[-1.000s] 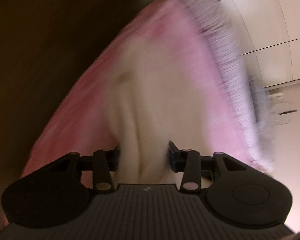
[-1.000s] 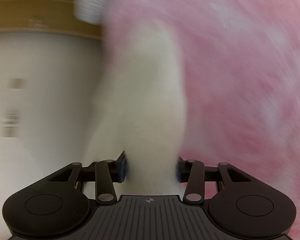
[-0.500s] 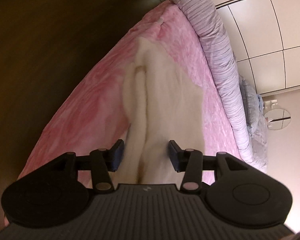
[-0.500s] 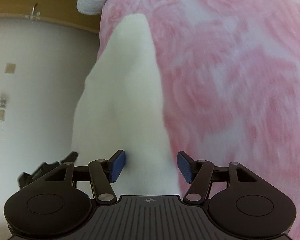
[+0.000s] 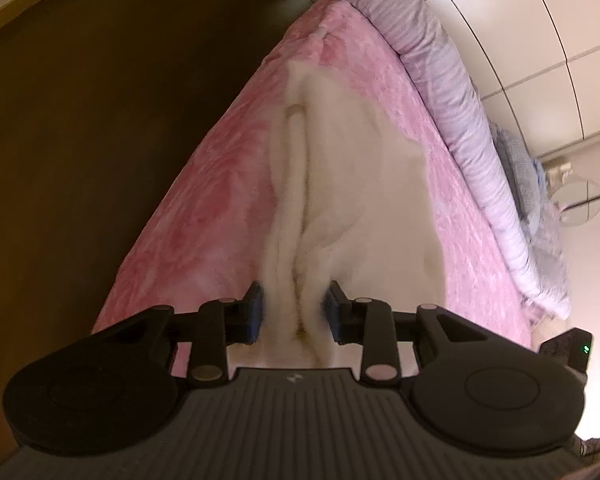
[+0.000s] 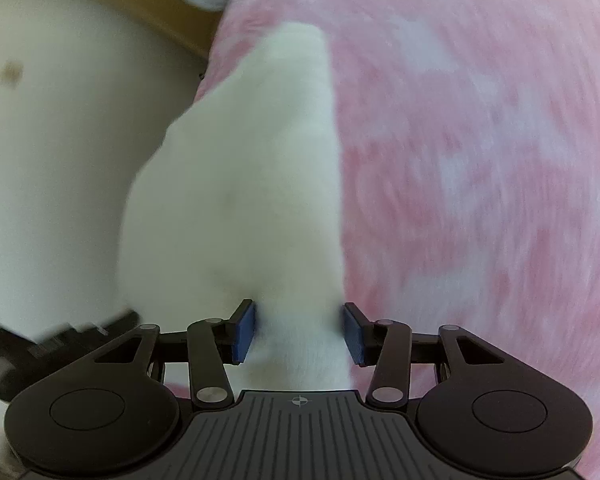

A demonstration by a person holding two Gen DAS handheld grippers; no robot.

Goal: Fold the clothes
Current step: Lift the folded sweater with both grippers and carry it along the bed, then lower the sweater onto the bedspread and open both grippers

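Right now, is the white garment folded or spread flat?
Partly folded: the white garment lies on the pink blanket with one long edge doubled over lengthwise.

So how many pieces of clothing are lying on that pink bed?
1: a cream-white fleecy garment stretched along the pink fluffy blanket, with the left claw and right claw each pinching one end. More could lie outside the views.

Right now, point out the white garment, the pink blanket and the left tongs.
white garment [image 5: 360,184], left wrist view, flat middle of the cloth.
pink blanket [image 6: 480,160], right wrist view, bare fleece.
left tongs [image 5: 294,314], left wrist view, midway between fingertips.
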